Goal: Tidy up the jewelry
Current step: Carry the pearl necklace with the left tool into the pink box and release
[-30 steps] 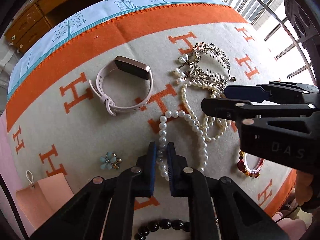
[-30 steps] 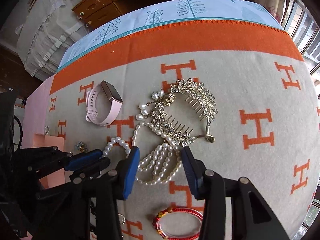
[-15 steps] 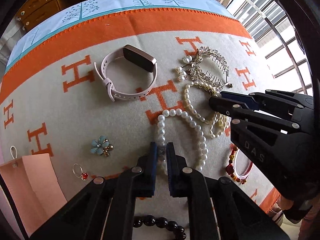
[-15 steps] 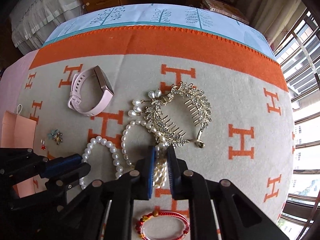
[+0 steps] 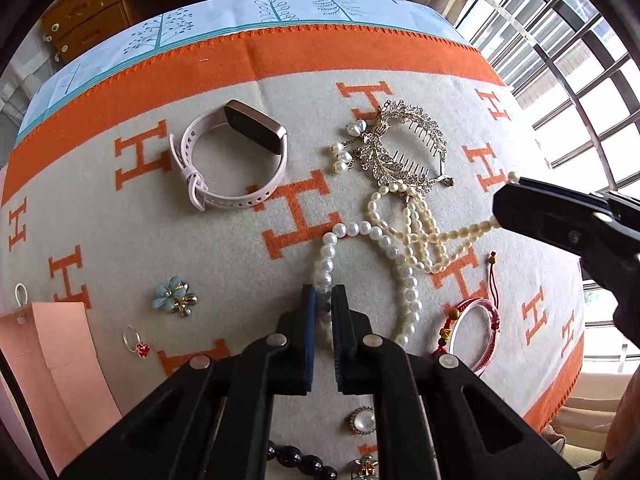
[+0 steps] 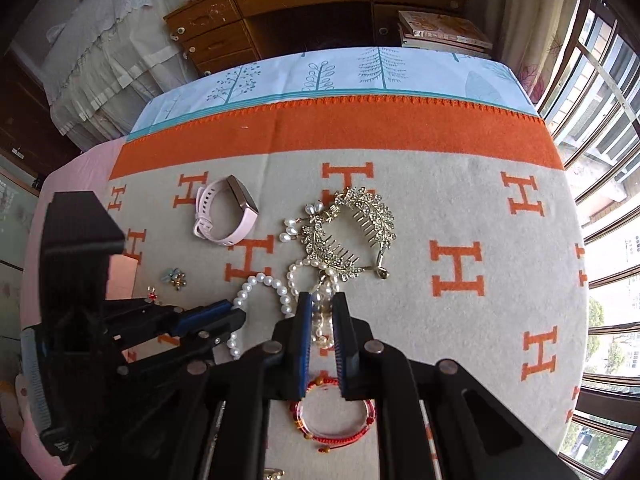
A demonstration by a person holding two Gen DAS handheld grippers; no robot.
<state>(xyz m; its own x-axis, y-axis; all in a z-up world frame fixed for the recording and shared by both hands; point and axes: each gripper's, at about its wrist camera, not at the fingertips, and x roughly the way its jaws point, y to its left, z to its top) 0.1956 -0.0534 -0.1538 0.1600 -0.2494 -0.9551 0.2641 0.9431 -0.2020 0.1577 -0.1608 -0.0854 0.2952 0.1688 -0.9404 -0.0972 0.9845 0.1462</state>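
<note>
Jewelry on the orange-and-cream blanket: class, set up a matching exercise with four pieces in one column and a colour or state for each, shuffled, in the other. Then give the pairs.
Things
1. smartwatch
2. round-pearl necklace
3. flower brooch
4. bangle

Descriptions
A. red cord wound around a clear ring
B. pale blue petals with gold
C. pink strap, lying free on the blanket
D. pinched between the fingers of the left gripper

Pairs: 1-C, 2-D, 3-B, 4-A
</note>
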